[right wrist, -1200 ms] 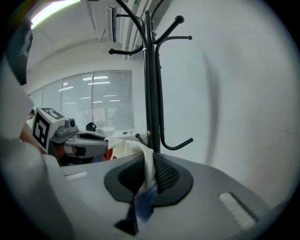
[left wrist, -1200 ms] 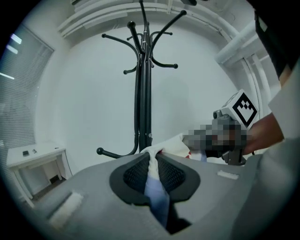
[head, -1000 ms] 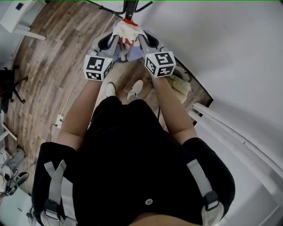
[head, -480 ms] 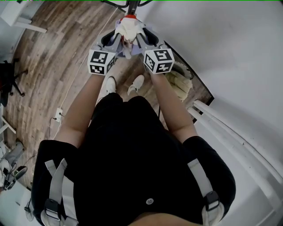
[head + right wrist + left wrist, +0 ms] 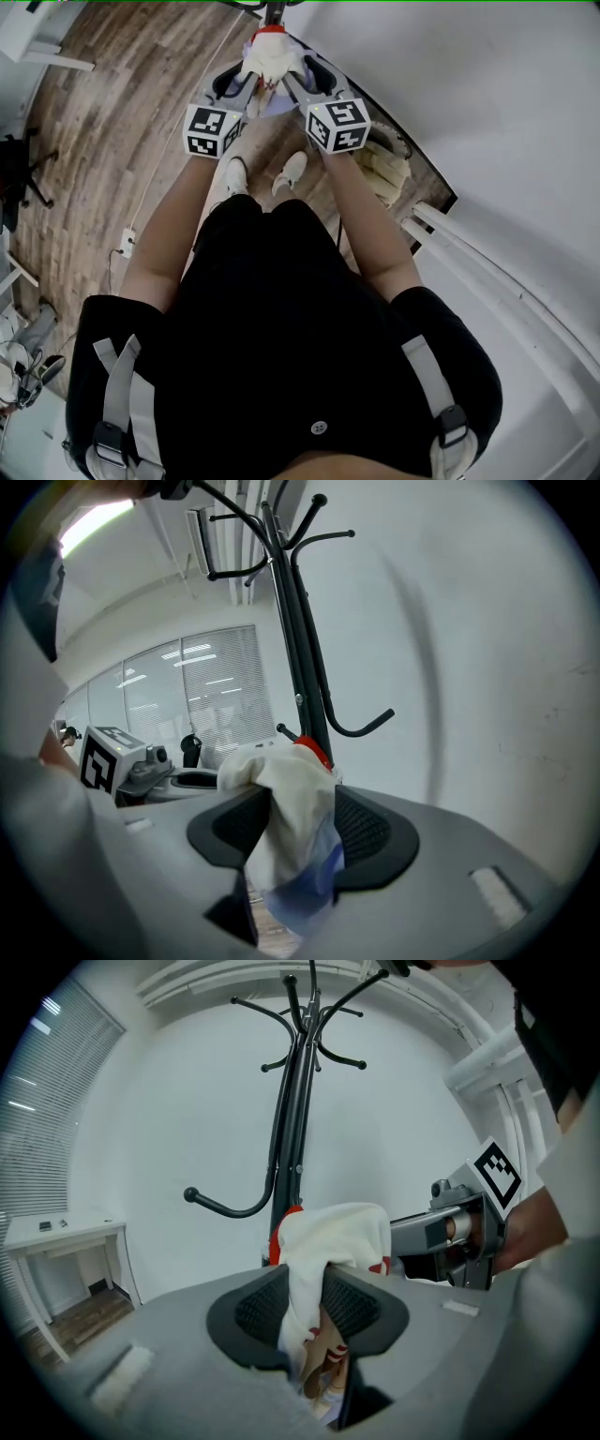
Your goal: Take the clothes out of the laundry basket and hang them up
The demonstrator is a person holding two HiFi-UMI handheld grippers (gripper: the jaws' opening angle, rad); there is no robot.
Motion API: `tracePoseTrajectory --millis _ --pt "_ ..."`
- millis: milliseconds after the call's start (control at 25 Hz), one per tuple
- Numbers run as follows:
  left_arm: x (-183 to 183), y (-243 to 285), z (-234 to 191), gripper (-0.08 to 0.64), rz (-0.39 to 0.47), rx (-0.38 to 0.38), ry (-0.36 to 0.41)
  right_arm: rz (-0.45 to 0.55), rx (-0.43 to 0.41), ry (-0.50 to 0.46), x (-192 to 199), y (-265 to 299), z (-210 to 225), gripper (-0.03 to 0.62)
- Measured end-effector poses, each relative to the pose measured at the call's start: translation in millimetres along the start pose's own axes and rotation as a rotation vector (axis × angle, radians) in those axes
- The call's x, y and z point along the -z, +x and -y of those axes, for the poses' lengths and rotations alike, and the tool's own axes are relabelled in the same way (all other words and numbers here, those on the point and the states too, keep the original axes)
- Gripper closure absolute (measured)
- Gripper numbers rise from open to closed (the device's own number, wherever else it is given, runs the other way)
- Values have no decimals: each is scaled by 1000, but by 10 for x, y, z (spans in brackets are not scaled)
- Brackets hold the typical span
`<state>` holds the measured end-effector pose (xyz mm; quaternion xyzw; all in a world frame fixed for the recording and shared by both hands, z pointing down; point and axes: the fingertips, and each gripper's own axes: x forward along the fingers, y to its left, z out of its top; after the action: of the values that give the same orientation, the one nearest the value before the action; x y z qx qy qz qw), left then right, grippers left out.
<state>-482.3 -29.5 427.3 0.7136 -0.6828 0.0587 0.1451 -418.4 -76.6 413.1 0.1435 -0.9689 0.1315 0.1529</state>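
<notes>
A white garment with red trim (image 5: 267,58) is bunched at the pole of the black coat stand (image 5: 275,11), with both grippers on it. My left gripper (image 5: 247,75) has the white cloth (image 5: 337,1232) pinched between its pads, and its jaws are opening. My right gripper (image 5: 289,77) has its jaws opening wider; the white and pale blue cloth (image 5: 281,789) hangs loosely between them. The stand's curved hooks (image 5: 225,1206) rise behind the cloth. In the left gripper view (image 5: 305,1302) the right gripper's body (image 5: 459,1232) shows at the right. The laundry basket (image 5: 384,167) with pale cloth sits by the wall.
A white wall runs along the right. Wood floor (image 5: 112,112) lies to the left, with a black chair base (image 5: 19,183) and a white table (image 5: 56,1237). The person's white shoes (image 5: 291,173) stand below the grippers.
Both grippers have moved up and forward with the garment toward the coat stand's pole. The jaws of both have spread apart, the right more than the left.
</notes>
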Motion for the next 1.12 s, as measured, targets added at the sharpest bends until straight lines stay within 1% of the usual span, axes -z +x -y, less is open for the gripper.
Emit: tracePoseTrajectory --millis 80,160,360,520,680,880,1000,1120 --pt "31 1 8 426 -10 12 3 -13 -6 -5 40 -3 -2 350" --pt "61 -14 4 419 -20 16 2 -26 -9 -9 76 -14 -1 333" --pt "126 -46 31 395 -39 34 5 -45 -7 -11 155 -53 -5 314" --pt "203 -64 64 360 -61 55 8 -62 -9 -11 226 -79 -23 302" --pt "260 -105 81 324 -62 74 20 -65 -11 -12 256 -96 -60 296" --pt "261 -150 119 277 -64 107 7 -64 -12 -8 269 -117 -96 291" --pt "273 -178 102 251 -58 116 19 -63 -7 -10 277 -148 -110 287" --pt "278 -232 99 209 -65 134 34 -55 2 -16 247 -187 -120 282"
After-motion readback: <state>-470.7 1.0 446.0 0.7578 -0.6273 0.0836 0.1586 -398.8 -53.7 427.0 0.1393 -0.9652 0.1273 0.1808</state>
